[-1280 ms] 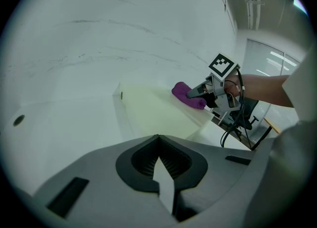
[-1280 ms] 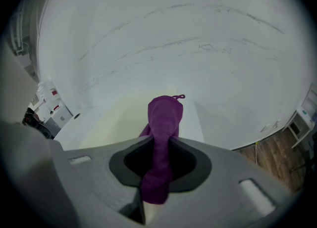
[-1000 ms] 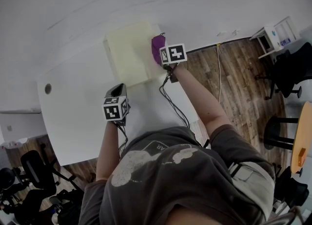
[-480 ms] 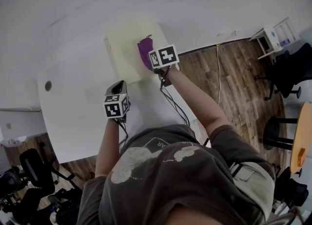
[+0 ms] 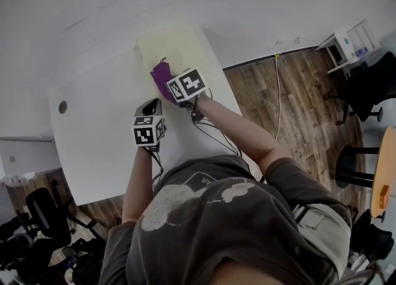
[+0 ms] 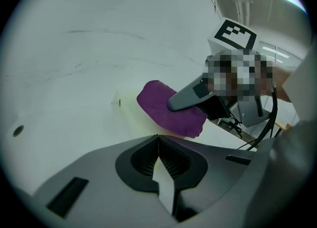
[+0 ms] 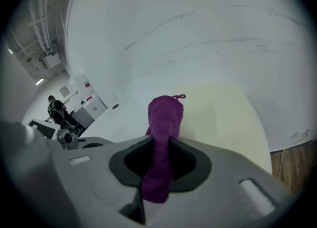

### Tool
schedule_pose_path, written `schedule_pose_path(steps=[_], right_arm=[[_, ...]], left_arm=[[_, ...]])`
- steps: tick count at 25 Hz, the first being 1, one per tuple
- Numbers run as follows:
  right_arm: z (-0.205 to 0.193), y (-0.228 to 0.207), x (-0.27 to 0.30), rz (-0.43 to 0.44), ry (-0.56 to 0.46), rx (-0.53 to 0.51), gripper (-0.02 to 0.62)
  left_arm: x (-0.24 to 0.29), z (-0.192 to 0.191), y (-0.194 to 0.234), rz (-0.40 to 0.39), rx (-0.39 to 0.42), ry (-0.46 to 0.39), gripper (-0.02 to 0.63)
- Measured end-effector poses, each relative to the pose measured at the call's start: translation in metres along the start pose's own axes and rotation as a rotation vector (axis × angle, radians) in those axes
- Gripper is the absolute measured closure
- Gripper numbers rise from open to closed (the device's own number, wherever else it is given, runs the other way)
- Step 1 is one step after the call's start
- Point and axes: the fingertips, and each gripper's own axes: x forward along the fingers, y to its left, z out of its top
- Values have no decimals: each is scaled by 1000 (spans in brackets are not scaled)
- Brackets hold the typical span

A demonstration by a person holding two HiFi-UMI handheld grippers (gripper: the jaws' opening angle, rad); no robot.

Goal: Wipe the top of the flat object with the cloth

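- Leftward since a second ago: the right gripper [image 7: 158, 145] has dragged the purple cloth [image 7: 164, 115] from the right edge of the pale yellow flat board [image 5: 182, 46] to its near left corner
- Its jaws are clamped on the cloth's bunched middle
- Most of the board lies ahead and right of the cloth, so I judge the next stroke goes that way
- Left gripper [image 6: 158, 145], jaws together and empty, hangs over the white table [image 5: 99, 141] near the board's front edge

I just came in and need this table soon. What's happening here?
A person is wiping a pale yellow flat board on the white table. The right gripper is shut on a purple cloth that lies on the board near its edge. The left gripper is shut and empty, close by.
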Motion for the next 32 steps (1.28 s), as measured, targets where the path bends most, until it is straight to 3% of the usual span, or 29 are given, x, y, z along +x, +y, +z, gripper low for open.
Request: schedule_pose_path(steps=[8,13,23,32], right_arm=[[-14,33,14,44,38,-30,522],[-23,33,20,29,56,-35,522],[-30,1,8,-28,37,6,522],[-43,-56,-22,-101,9,79,522]], left_arm=[[-15,-1,11,25,-3,-11,610],[-19,-2,12,25,4,-5,609],[-15,-4,2,1,22,17,611],[-5,-7,-8,-22,24,36,609]])
